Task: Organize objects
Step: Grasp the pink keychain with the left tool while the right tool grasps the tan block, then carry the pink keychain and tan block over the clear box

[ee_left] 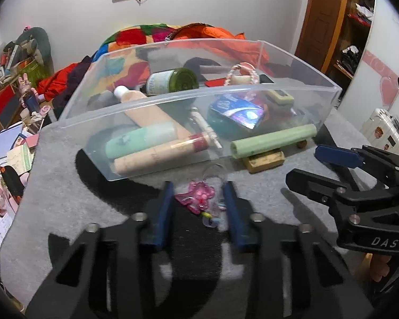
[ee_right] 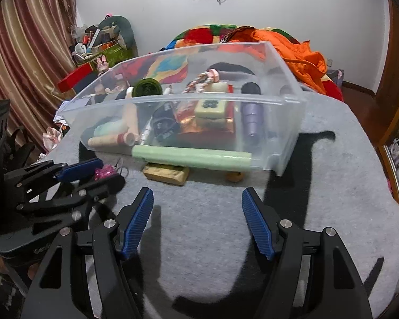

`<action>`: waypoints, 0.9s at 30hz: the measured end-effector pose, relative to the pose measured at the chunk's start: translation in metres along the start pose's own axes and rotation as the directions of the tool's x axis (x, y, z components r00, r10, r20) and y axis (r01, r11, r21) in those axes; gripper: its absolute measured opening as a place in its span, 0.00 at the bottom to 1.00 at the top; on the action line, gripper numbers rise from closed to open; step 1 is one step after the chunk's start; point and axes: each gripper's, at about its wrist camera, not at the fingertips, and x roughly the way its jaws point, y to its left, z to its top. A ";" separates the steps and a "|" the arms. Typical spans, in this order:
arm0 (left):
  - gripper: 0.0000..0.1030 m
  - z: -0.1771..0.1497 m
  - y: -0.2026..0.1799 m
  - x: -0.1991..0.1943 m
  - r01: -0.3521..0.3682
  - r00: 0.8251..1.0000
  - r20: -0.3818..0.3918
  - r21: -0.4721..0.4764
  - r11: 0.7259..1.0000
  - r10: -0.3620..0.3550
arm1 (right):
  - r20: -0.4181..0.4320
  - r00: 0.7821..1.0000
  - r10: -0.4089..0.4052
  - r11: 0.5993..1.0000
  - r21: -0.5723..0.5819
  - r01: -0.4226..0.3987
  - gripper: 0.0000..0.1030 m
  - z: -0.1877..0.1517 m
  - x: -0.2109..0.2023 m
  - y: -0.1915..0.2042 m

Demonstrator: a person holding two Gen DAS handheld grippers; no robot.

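A pink keychain charm (ee_left: 196,196) lies on the grey felt table just in front of a clear plastic bin (ee_left: 199,98). My left gripper (ee_left: 198,186) has its blue pads against both sides of the charm; the right wrist view shows this gripper (ee_right: 111,171) with the charm (ee_right: 105,171) between its fingers. My right gripper (ee_right: 197,191) stands open over bare felt, with nothing in it; the left wrist view shows it at the right (ee_left: 303,163). A pale green tube (ee_right: 191,156) rests on a tan block (ee_right: 166,174) against the bin's front wall (ee_right: 173,98).
The bin holds several bottles, a blue packet (ee_left: 239,111), a red box (ee_right: 207,125) and a purple cup (ee_right: 251,119). A small brown ball (ee_right: 234,176) sits under the tube. Bedding and an orange jacket (ee_right: 292,47) lie behind. Clutter fills the floor at left (ee_left: 10,143).
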 end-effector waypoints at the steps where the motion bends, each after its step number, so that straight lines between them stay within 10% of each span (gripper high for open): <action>1: 0.28 -0.001 0.003 -0.001 0.002 1.000 0.007 -0.009 1.000 -0.002 | 0.001 1.000 0.006 1.000 -0.001 -0.006 0.64 0.001 0.001 0.002; 12: 0.28 -0.021 0.032 -0.031 0.016 0.998 0.060 -0.097 0.995 -0.010 | -0.019 0.999 -0.043 0.999 -0.026 0.042 0.65 0.017 0.027 0.033; 16: 0.28 -0.024 0.042 -0.042 0.039 0.996 0.084 -0.135 0.990 -0.027 | -0.007 0.995 -0.095 0.994 -0.054 0.094 0.48 0.016 0.028 0.038; 27: 0.28 -0.013 0.032 -0.064 0.053 0.990 0.133 -0.118 0.992 -0.038 | 0.007 1.000 0.014 1.000 -0.019 -0.014 0.37 0.001 0.003 0.030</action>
